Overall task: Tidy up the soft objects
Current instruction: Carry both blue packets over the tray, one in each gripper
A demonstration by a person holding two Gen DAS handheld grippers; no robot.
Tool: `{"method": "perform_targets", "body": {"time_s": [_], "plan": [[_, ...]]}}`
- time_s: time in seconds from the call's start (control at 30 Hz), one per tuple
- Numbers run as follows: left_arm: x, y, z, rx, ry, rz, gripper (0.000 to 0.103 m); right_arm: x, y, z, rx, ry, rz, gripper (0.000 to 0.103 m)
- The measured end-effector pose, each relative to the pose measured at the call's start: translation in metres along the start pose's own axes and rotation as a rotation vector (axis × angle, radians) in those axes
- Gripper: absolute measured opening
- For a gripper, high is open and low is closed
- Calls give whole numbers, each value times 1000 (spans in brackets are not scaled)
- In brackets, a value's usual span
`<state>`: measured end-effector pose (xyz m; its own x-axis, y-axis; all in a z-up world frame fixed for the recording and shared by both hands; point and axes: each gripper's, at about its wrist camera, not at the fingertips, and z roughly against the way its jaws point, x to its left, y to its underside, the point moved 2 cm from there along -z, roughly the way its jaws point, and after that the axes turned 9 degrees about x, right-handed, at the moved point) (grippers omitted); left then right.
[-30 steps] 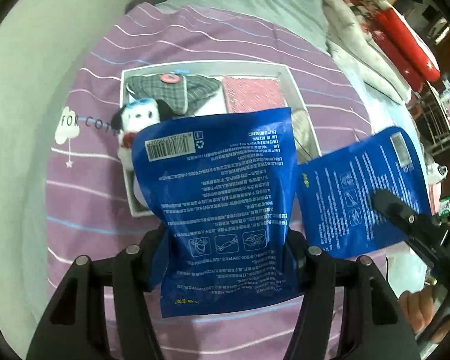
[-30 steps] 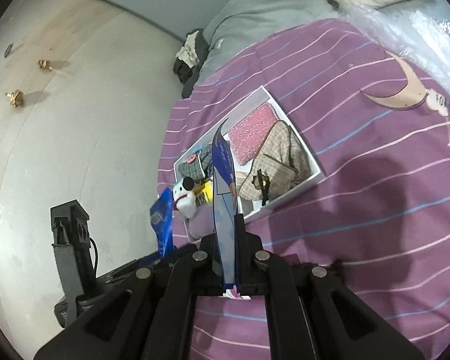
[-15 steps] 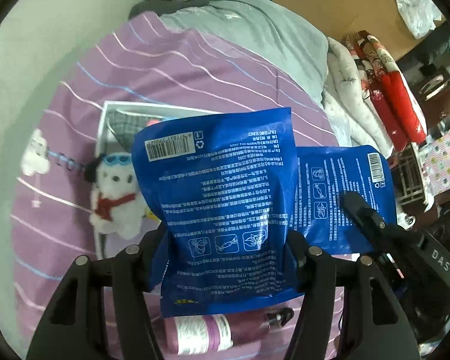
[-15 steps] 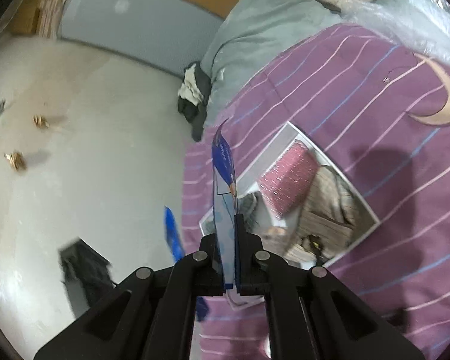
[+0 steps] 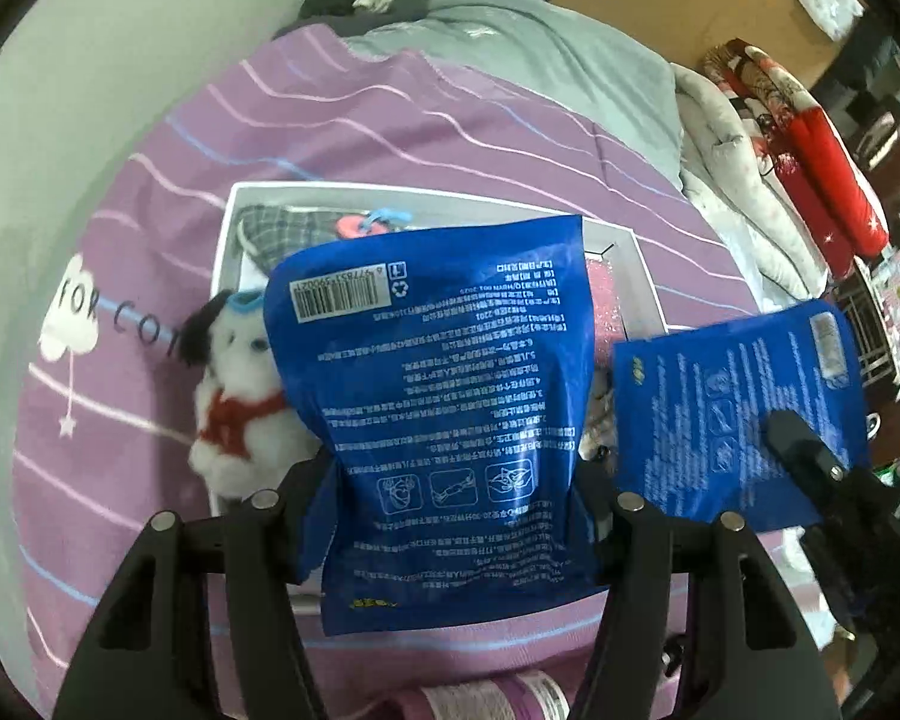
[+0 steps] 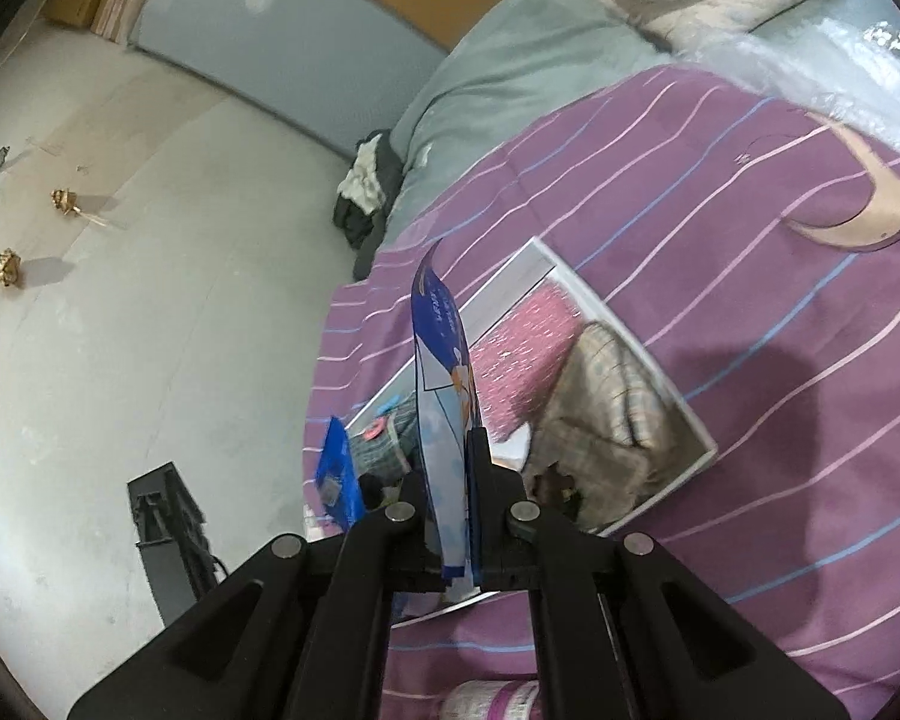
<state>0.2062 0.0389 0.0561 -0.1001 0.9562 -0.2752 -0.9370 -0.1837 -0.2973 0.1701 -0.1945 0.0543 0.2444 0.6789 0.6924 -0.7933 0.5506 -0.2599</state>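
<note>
My left gripper (image 5: 450, 480) is shut on a blue printed packet (image 5: 438, 390), gripping it by its two side edges so that it stands upright. Behind it lies a white tray (image 5: 228, 228) on the purple striped bedspread. The tray holds a white plush dog (image 5: 234, 408), a grey plaid cloth (image 5: 276, 228), a pink pad (image 6: 528, 330) and a beige plaid cloth (image 6: 618, 396). My right gripper (image 6: 450, 462) is shut on a second blue packet (image 6: 438, 348), seen edge-on above the tray. That packet (image 5: 732, 408) also shows at the right of the left wrist view.
A purple bottle (image 5: 492, 696) lies on the bedspread just below the grippers. A grey blanket (image 5: 540, 60) and rolled quilts (image 5: 810, 150) lie at the far side of the bed. The bare floor (image 6: 120, 330) lies left of the bed, with a black stand (image 6: 162, 528).
Both grippers have come down and closer to the tray, each keeping its blue packet. The tray and plush dog look larger in both views. The bottle has come into view below.
</note>
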Motion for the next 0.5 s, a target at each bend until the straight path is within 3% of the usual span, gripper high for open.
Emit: {"method": "perform_targets", "body": {"time_s": [0.2, 0.33, 0.5], "plan": [[-2, -18, -24, -22, -12, 11, 67, -10, 3, 16, -38, -4, -21, 2], [-1, -18, -31, -11, 47, 40, 82, -10, 7, 17, -35, -16, -21, 2], [3, -19, -26, -5, 115, 82, 87, -15, 4, 16, -30, -33, -32, 2]]}}
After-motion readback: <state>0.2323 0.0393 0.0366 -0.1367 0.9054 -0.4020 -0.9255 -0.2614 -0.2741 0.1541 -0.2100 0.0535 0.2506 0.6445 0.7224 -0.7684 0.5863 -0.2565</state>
